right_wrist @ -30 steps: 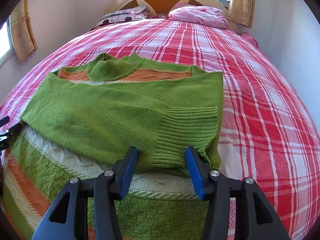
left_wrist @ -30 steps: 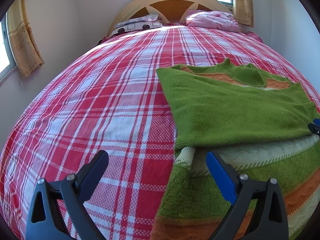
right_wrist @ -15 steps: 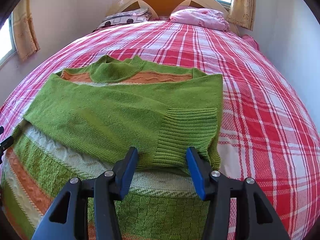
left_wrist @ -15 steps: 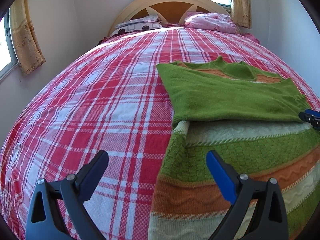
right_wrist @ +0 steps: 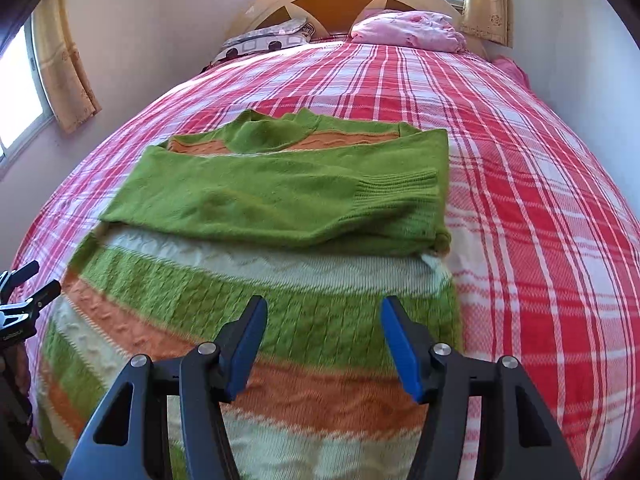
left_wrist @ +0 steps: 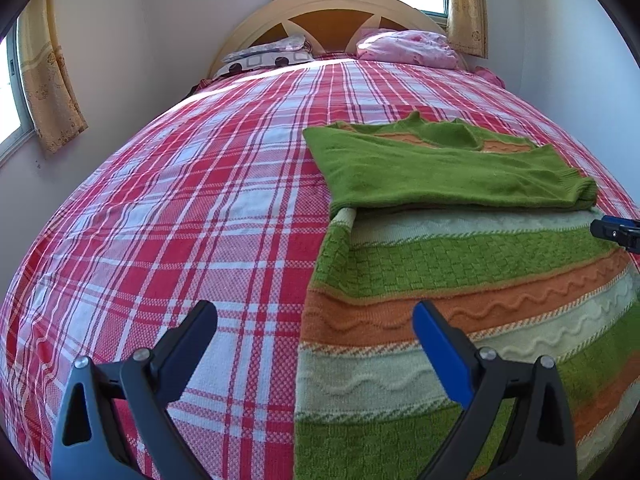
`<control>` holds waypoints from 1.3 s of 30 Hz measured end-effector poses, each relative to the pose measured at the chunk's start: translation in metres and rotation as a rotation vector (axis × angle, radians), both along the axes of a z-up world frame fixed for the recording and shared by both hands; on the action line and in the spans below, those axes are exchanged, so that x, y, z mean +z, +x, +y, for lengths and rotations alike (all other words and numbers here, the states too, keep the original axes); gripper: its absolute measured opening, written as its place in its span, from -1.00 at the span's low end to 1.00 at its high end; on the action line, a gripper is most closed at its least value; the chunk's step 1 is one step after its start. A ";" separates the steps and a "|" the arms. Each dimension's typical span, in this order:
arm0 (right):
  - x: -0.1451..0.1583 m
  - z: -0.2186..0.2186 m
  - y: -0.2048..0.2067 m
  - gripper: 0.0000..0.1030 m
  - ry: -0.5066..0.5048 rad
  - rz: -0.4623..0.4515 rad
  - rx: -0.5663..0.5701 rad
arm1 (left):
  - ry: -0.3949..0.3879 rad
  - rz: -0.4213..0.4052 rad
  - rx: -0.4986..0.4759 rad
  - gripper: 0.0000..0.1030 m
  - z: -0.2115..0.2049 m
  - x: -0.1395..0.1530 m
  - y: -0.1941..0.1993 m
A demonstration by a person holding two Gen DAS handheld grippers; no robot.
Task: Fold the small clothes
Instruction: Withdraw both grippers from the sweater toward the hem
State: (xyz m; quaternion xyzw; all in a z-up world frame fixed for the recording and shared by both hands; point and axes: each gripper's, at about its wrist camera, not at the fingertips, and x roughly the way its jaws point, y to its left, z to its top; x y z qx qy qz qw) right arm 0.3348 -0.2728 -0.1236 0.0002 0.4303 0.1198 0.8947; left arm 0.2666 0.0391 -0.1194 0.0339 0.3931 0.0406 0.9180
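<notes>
A knitted sweater (left_wrist: 460,280) (right_wrist: 256,292) striped green, orange and pale lies flat on the plaid bed, collar toward the headboard. Both green sleeves (right_wrist: 280,200) (left_wrist: 440,176) are folded across its chest, the ribbed cuff (right_wrist: 404,200) at the right. My left gripper (left_wrist: 316,322) hangs open over the sweater's left edge, nothing between its fingers. My right gripper (right_wrist: 324,310) hovers above the green and orange bands of the lower body; its jaws are opening and hold nothing. Its tip (left_wrist: 614,232) shows at the right edge of the left wrist view.
The red and white plaid bedspread (left_wrist: 180,220) (right_wrist: 540,200) covers the whole bed. Pillows (left_wrist: 408,46) (right_wrist: 272,42) lie against the wooden headboard (left_wrist: 336,12). Walls and curtained windows border both sides. The left gripper's tip (right_wrist: 24,304) shows at the right wrist view's left edge.
Both grippers have drawn back toward the sweater's hem, so more striped body shows. The right gripper let go of the sleeve cuff and its jaws have widened.
</notes>
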 end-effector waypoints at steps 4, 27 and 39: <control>0.003 0.001 -0.019 0.17 0.005 -0.004 0.007 | -0.005 -0.003 -0.014 0.95 -0.003 0.003 -0.009; -0.008 0.010 -0.116 0.17 -0.018 0.018 0.065 | 0.007 0.052 -0.109 0.95 -0.006 -0.004 -0.098; -0.012 0.010 -0.167 0.18 -0.056 0.052 0.062 | -0.052 0.138 -0.161 0.95 -0.008 -0.011 -0.144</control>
